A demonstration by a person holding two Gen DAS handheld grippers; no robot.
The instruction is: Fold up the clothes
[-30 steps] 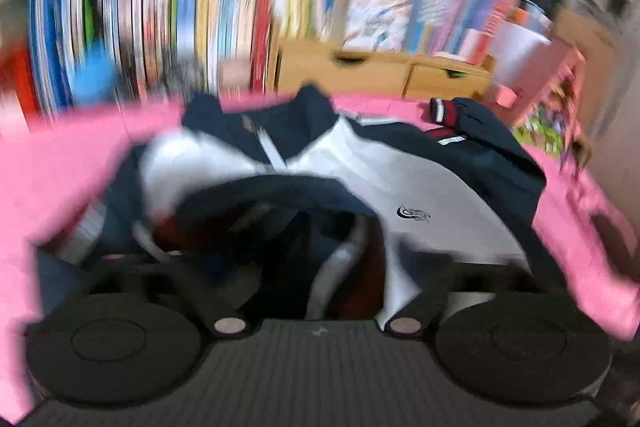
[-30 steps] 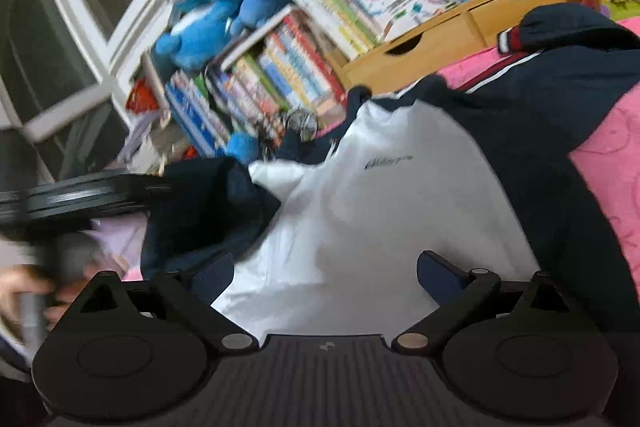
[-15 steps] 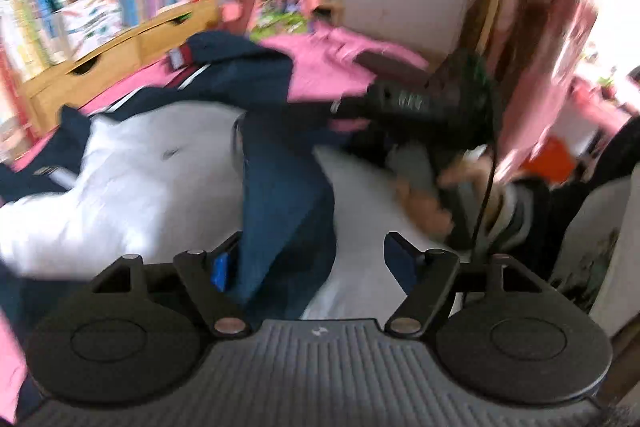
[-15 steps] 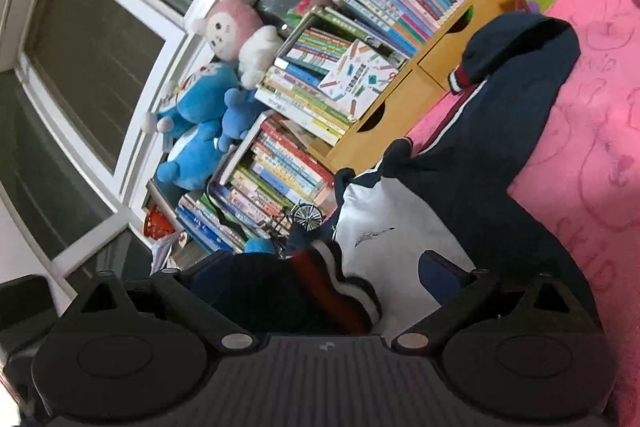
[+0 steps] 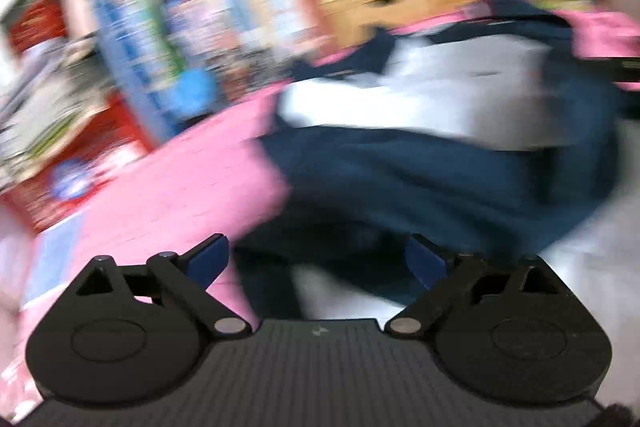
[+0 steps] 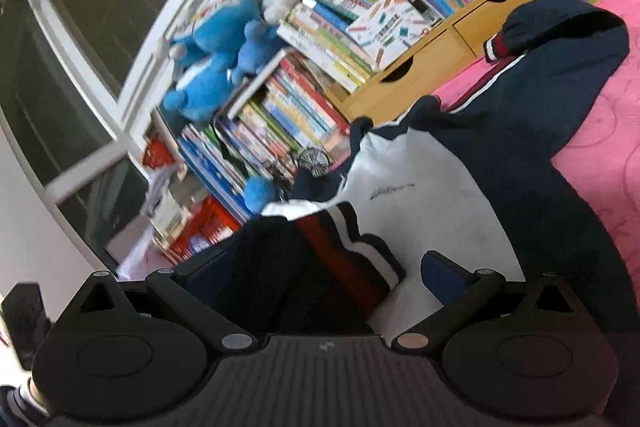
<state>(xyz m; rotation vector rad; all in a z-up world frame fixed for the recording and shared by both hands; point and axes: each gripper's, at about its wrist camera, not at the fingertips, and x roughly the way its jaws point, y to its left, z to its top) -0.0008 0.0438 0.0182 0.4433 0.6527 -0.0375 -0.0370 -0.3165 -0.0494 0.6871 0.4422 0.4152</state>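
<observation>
Pink bedspread [image 6: 600,131] backed by bookshelf [image 6: 340,39] under plush toys [image 6: 224,39]. Navy-and-white jacket [image 6: 432,187] spread across bedspread, one sleeve near far edge by wooden drawers [image 6: 420,67]. Left gripper [image 5: 316,259] jaws opening, nothing between them, blurred view. Right gripper [image 6: 308,275] wide; striped sleeve cuff [image 6: 344,247] lies between fingers, grip unclear.

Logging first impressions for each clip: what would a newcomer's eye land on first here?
The navy and white jacket sprawled over the pink bedspread, one striped sleeve folded across it between the right gripper's fingers. Behind it, a packed bookshelf with blue and pink plush toys on top. The left wrist view is blurred; the left gripper is opening, gripping nothing.
</observation>
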